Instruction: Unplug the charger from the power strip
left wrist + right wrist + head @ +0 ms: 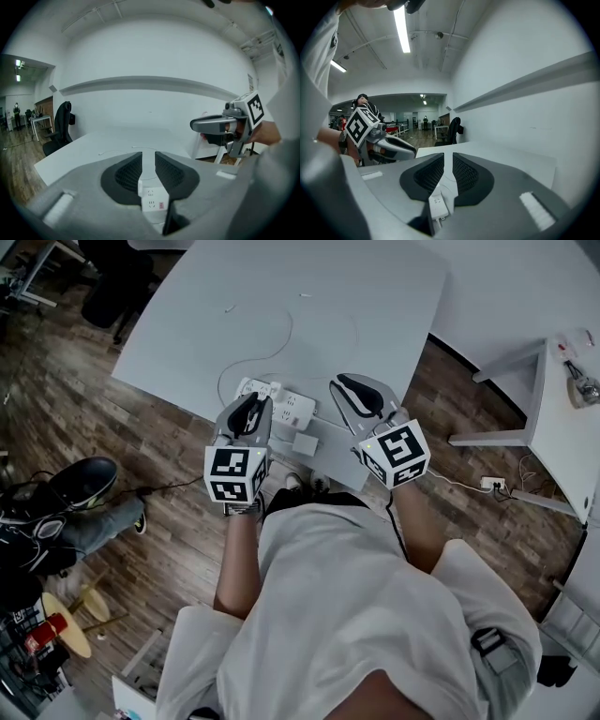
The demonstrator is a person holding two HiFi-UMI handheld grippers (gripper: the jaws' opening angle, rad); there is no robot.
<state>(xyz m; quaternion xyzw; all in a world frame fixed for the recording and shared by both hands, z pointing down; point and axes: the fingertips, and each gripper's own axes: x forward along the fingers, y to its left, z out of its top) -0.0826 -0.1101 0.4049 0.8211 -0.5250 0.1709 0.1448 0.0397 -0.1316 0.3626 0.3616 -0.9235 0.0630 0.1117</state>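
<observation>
White strip (pixel 292 407) lies at the grey counter's (pixel 187 324) near edge. Its left part is hidden under the left tool (pixel 251 401), whose jaws stand slightly apart above it, gripping nothing. The charger cannot be told apart from the white strip. Just to the right hovers the right tool (pixel 342 382), jaws likewise apart and empty. Both tools tilt down, forearms reaching forward.
</observation>
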